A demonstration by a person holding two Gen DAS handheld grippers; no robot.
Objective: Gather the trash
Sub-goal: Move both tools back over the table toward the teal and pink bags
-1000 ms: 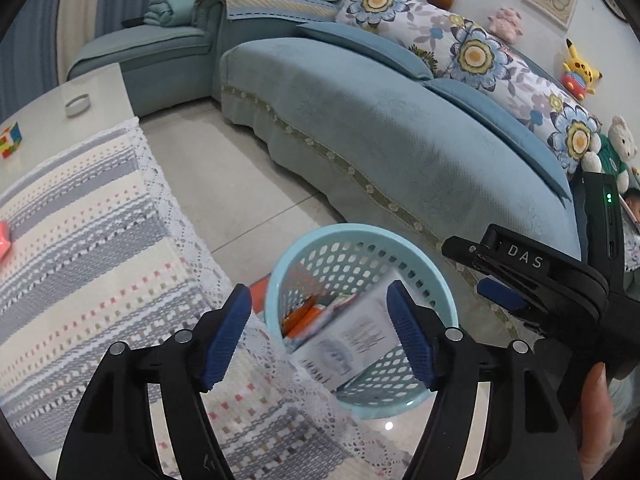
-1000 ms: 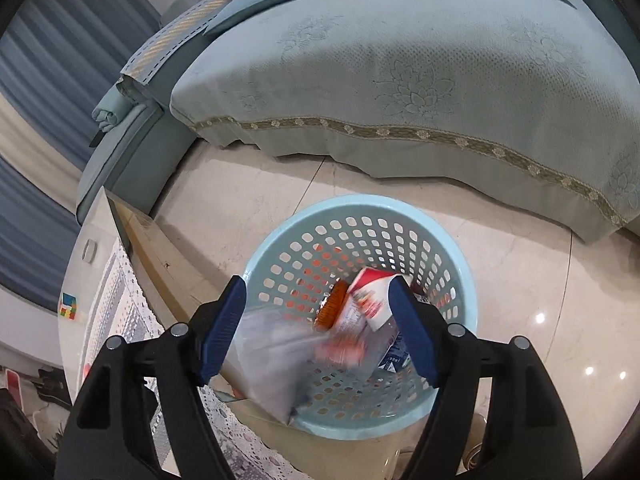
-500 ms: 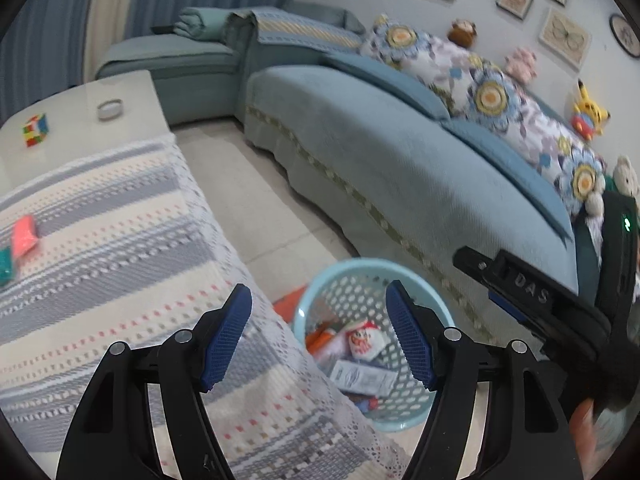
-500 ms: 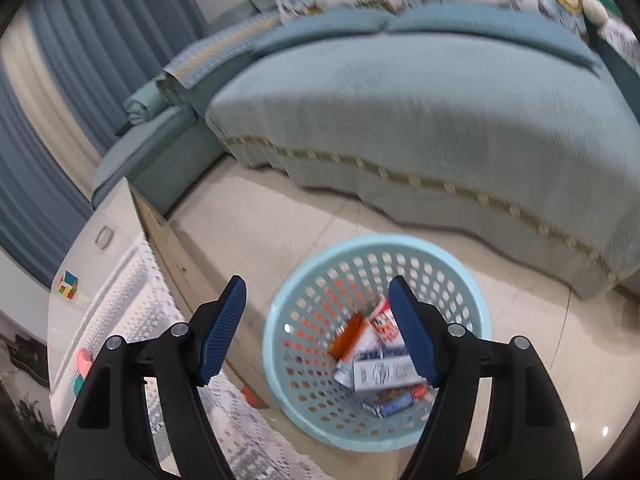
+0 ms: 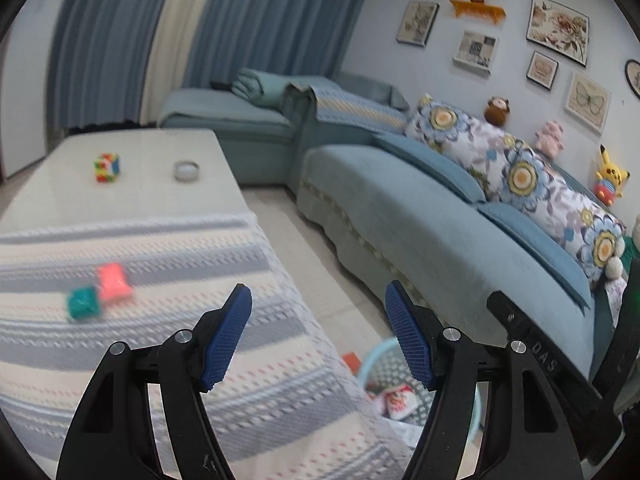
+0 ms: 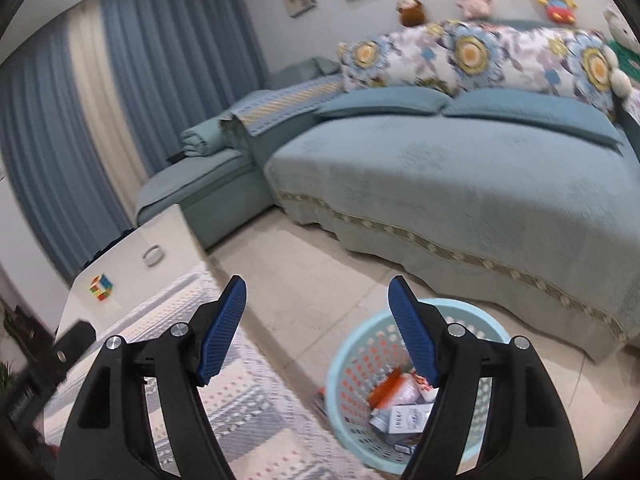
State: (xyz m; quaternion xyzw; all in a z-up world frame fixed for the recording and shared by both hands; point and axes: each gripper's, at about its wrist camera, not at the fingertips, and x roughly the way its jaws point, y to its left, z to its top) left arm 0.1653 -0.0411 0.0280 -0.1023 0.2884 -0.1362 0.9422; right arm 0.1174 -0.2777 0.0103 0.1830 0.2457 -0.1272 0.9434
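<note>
Trash basket [image 6: 352, 356] shows fully only from right wrist.

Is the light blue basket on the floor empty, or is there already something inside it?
Not empty. The basket stands upright and holds several wrappers and small boxes, lying at its bottom.

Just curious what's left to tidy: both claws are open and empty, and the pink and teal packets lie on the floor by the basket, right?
Not quite. The pink packet and teal packet lie on the striped cloth, as the left wrist view shows. Both claws, left and right, are open and empty.
</note>
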